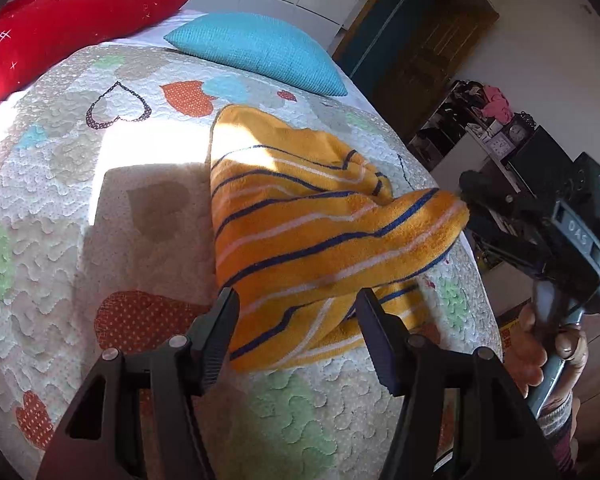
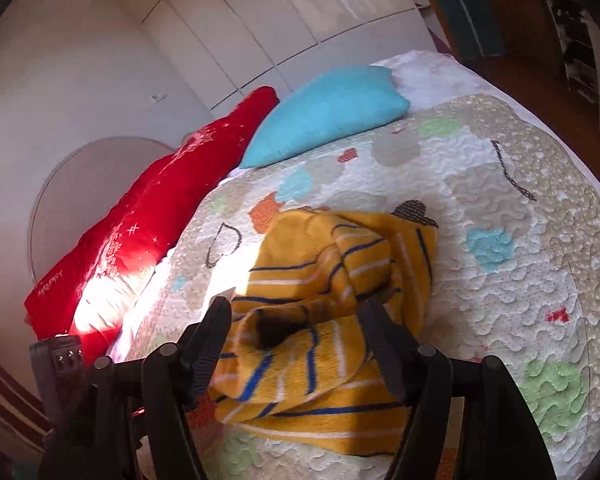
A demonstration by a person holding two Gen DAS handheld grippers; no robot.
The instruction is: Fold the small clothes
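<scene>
Both grippers spread wide, left gripper (image 1: pixel 296 300) and right gripper (image 2: pixel 296 312) straddling crumpled yellow striped garment (image 1: pixel 300 220) on heart-print quilt (image 1: pixel 60 240).

This is a home bedroom. A bed (image 1: pixel 60 208) under a heart-patterned quilt carries a red pillow (image 1: pixel 68 20) and a turquoise cushion (image 1: pixel 260 52) at its head edge, with glossy white wardrobe doors (image 2: pixel 260 20) behind. A cluttered shelf (image 1: pixel 480 120) with clocks stands beside a wooden door (image 1: pixel 416 40).
</scene>
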